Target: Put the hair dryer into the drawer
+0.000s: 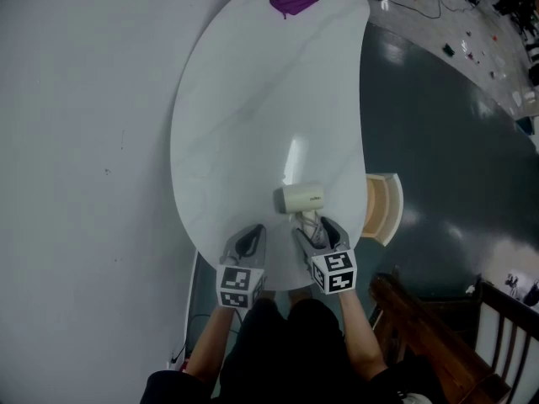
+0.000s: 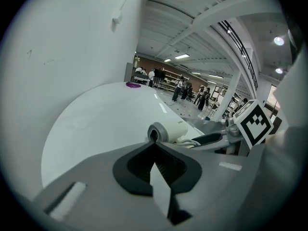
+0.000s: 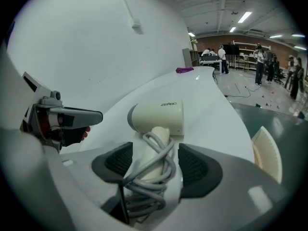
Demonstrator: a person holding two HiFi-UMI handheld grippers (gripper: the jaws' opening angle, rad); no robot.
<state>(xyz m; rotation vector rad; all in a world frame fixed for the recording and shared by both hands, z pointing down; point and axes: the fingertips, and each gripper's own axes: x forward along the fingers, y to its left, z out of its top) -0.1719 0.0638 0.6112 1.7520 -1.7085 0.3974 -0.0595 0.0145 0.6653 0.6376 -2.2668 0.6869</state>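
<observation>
One white table [image 1: 253, 99] with a curved, bean-like outline fills most of what I see from the head view, running from my near edge away to the far end beside a pale wall. A dark wooden chair [image 1: 438, 318] stands at the near right, off the table. On the table's right side a drawer [image 1: 383, 209] stands pulled out, its light wood inside showing and nothing in it that I can make out. My left claw [image 1: 250, 241] sits low over the near edge of the table, just left of the other one, with its dark pads pressed together and nothing between them. My right claw [image 1: 318, 232] has its two pads standing wide apart on either side of the hair dryer's handle, neither pad pressing on it. The cream hair dryer [image 1: 301, 198] lies on the table near the near edge, left of the drawer, its barrel crosswise and its handle pointing back toward me with the grey cord wound around it. A small purple object [image 1: 294, 0] lies at the far end.
</observation>
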